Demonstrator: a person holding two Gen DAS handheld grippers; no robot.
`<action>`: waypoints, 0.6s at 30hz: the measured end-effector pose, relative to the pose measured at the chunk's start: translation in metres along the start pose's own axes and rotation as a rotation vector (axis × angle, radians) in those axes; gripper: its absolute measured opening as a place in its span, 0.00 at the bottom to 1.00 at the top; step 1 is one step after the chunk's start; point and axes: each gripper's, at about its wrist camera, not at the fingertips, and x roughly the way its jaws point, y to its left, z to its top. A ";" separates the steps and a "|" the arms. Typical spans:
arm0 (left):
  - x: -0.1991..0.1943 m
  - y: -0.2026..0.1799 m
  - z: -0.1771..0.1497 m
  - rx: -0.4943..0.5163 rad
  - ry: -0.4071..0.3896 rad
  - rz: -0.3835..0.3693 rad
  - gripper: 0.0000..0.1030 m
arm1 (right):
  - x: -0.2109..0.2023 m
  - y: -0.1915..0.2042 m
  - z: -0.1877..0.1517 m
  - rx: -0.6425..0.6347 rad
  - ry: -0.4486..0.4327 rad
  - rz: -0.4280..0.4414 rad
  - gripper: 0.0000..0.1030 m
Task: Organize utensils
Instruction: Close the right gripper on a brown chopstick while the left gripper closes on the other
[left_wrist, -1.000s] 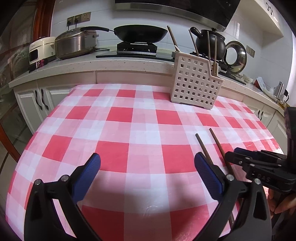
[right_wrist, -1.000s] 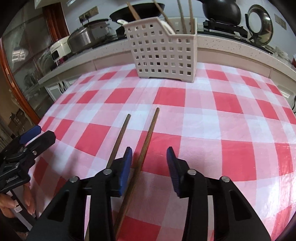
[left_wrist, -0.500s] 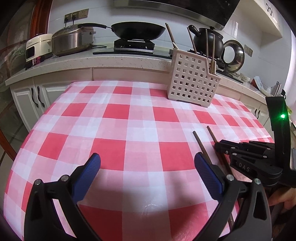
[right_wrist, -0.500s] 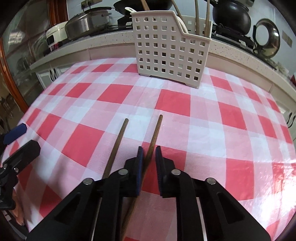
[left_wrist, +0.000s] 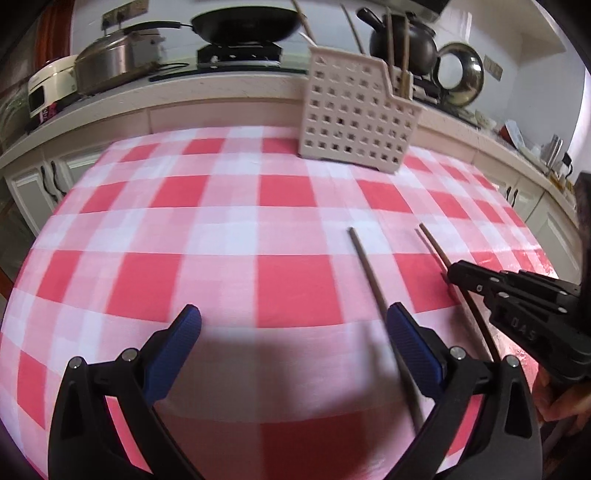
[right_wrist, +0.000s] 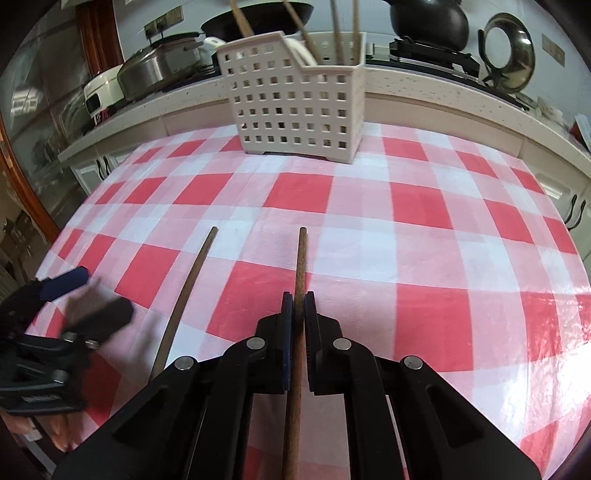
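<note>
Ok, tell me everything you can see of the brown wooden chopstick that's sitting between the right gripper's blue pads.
The brown wooden chopstick is a thin, straight, round stick with a blunt tip, slightly worn-looking. It points away toward the white perforated plastic basket, well short of it. The right gripper is shut on it at mid-length, a blue pad on either side. Whether it rests on the red-and-white checked tablecloth or is lifted clear of it is unclear. A second, darker chopstick lies apart beside it.

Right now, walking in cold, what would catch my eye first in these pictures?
The red-and-white checked tablecloth fills both views. Up front, the right claw is shut on one brown chopstick, while a second chopstick lies loose on the cloth to its left. At the table's far edge stands a white perforated utensil basket with more sticks poking out.
</note>
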 end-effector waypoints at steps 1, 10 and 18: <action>0.003 -0.005 0.000 0.007 0.013 -0.006 0.88 | -0.001 -0.002 0.000 0.005 -0.001 0.007 0.07; 0.020 -0.040 0.004 0.039 0.053 0.043 0.64 | -0.006 -0.016 -0.005 0.024 0.003 0.047 0.07; 0.021 -0.062 0.003 0.112 0.042 0.092 0.17 | -0.005 -0.027 -0.008 0.040 0.015 0.068 0.07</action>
